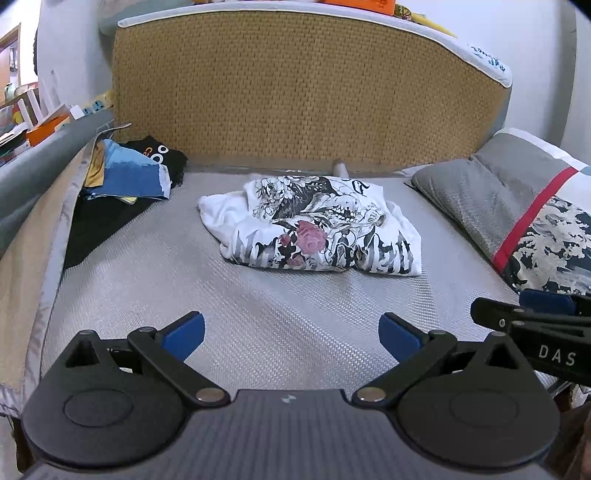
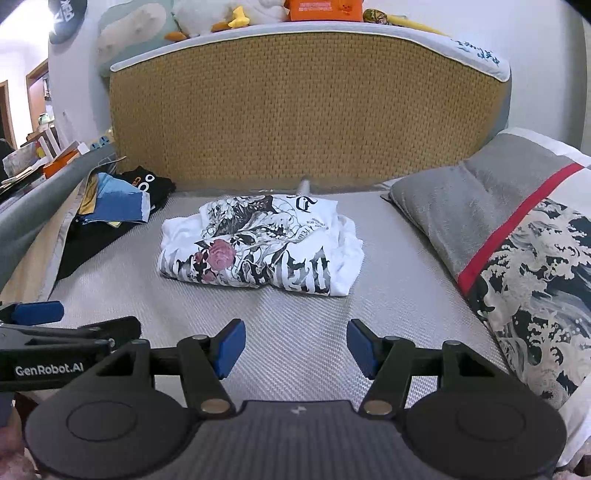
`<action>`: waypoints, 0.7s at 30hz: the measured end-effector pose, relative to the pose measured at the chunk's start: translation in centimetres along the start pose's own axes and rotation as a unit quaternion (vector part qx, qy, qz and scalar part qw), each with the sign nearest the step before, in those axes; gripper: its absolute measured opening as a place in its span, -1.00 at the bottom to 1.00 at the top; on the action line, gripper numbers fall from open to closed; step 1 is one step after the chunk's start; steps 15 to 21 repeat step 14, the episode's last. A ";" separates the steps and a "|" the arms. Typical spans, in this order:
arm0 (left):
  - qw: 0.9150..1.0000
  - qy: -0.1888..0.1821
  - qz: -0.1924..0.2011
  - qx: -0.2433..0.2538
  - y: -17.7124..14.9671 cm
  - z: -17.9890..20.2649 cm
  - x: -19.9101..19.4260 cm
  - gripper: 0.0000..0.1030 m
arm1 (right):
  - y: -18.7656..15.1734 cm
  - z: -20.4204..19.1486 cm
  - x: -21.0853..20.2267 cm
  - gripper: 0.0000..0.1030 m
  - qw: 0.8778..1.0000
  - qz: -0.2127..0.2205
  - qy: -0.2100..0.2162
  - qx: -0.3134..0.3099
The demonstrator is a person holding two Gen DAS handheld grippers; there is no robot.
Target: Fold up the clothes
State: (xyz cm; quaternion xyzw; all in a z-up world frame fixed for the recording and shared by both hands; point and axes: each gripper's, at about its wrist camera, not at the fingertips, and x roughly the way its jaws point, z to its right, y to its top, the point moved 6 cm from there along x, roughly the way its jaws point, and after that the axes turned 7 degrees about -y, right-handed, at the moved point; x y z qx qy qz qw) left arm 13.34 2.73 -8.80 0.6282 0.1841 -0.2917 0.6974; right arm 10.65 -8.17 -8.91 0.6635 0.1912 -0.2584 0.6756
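home bedroom | bed mat (image 1: 155, 280) | woven headboard (image 1: 295, 92) | pillow (image 2: 461, 206) | plush toys (image 2: 236, 16)

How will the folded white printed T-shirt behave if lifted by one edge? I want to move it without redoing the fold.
The folded white printed T-shirt looks soft and floppy: its layers sag and bulge unevenly. Pinched at one edge, it would probably unfold. It seems light, so pushing may just bunch it on the textured grey mat.

Counted one folded printed white T-shirt (image 1: 314, 229), one pillow (image 1: 517, 206), two grippers, one heap of dark clothes (image 1: 125, 184).
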 end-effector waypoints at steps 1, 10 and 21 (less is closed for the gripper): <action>1.000 -0.001 0.000 -0.001 0.0 0.0 -0.1 1.00 | -0.1 0.0 0.0 0.25 1.000 0.000 -0.001 0.000; 1.000 0.005 -0.002 0.000 -0.1 -0.1 -0.2 1.00 | -0.6 0.2 -0.3 0.25 1.000 0.001 -0.006 -0.001; 1.000 0.007 0.004 0.003 -0.1 0.0 -0.4 1.00 | -0.6 0.3 -0.4 0.25 1.000 0.001 -0.004 0.000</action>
